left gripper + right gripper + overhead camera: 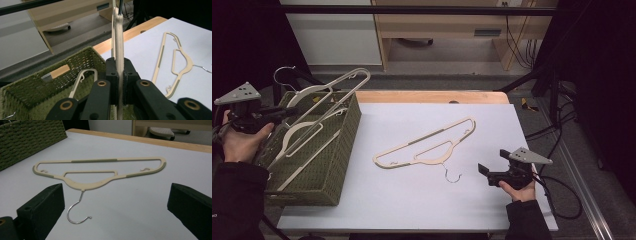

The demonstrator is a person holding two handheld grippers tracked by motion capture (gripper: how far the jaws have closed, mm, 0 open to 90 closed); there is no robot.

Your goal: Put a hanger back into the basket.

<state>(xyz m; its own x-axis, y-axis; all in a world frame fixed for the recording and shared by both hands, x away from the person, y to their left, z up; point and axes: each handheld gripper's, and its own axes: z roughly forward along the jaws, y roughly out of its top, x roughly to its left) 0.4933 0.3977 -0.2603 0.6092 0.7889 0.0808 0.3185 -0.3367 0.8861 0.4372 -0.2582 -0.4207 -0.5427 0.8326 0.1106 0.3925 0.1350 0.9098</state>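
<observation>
A cream plastic hanger with a metal hook lies flat in the middle of the white table top. At the left stands a green woven basket with more cream hangers in it. My left gripper is over the basket's left side, shut on one of these hangers, which rises edge-on between the jaws and sticks out past the basket's far rim. My right gripper rests near the table's right front, open and with nothing in it, facing the flat hanger.
The table's wooden far edge shows behind the white top. Cables trail off the right side. A wooden desk stands on the floor beyond. Black frame bars cross at the back right.
</observation>
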